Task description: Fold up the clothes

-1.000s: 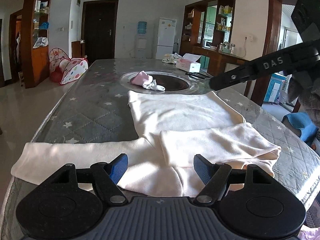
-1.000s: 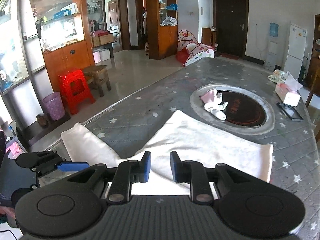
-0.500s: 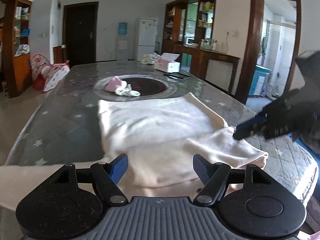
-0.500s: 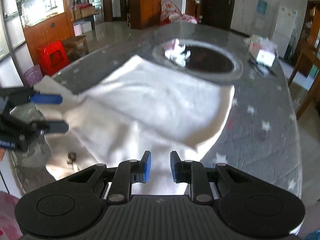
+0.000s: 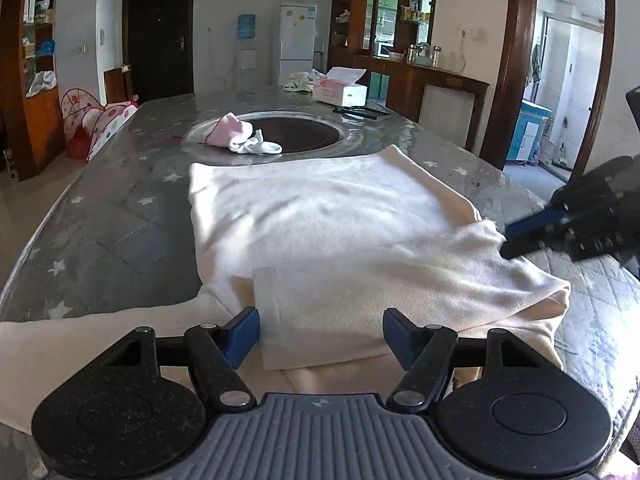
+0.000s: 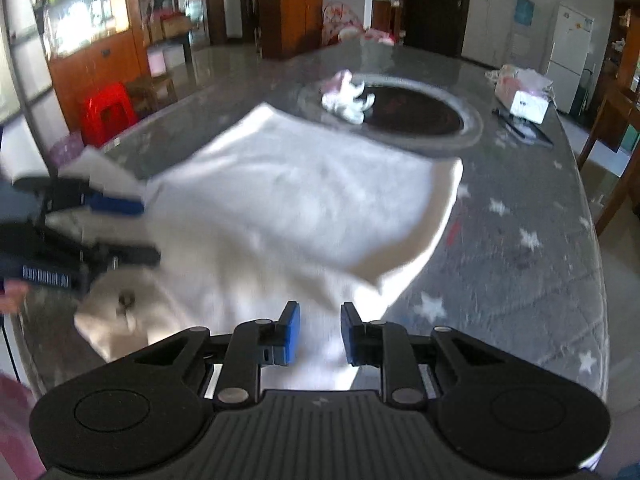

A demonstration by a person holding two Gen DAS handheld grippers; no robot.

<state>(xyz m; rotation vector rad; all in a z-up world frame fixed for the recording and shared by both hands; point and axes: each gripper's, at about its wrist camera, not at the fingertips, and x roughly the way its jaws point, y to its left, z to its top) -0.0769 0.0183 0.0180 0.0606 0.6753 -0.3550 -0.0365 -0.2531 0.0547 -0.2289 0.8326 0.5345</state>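
Note:
A cream long-sleeved top [image 5: 320, 216] lies flat on the grey starred table cover [image 5: 120, 224], with one sleeve folded across its lower part. My left gripper [image 5: 320, 336] hovers low over that sleeve's cuff [image 5: 280, 320]; its jaws are wide and closing, the cuff lies below the gap, and the pads press nothing. The right wrist view shows the left gripper [image 6: 140, 228] at the top's [image 6: 300, 200] left side. My right gripper [image 6: 316, 336] keeps a narrow gap above the cloth's near edge. From the left wrist view the right gripper [image 5: 506, 243] sits at the sleeve's right fold.
Pink and white socks [image 5: 240, 140] rest on the rim of a dark round recess [image 5: 304, 136] mid-table. A tissue box [image 5: 340, 90] and black tools [image 5: 360, 112] sit at the far end. A red stool [image 6: 108, 112] stands on the floor to the left.
My left gripper slid right along the near edge to the folded sleeve's cuff, its jaws slightly narrower. My right gripper dropped from above the table to the garment's right fold.

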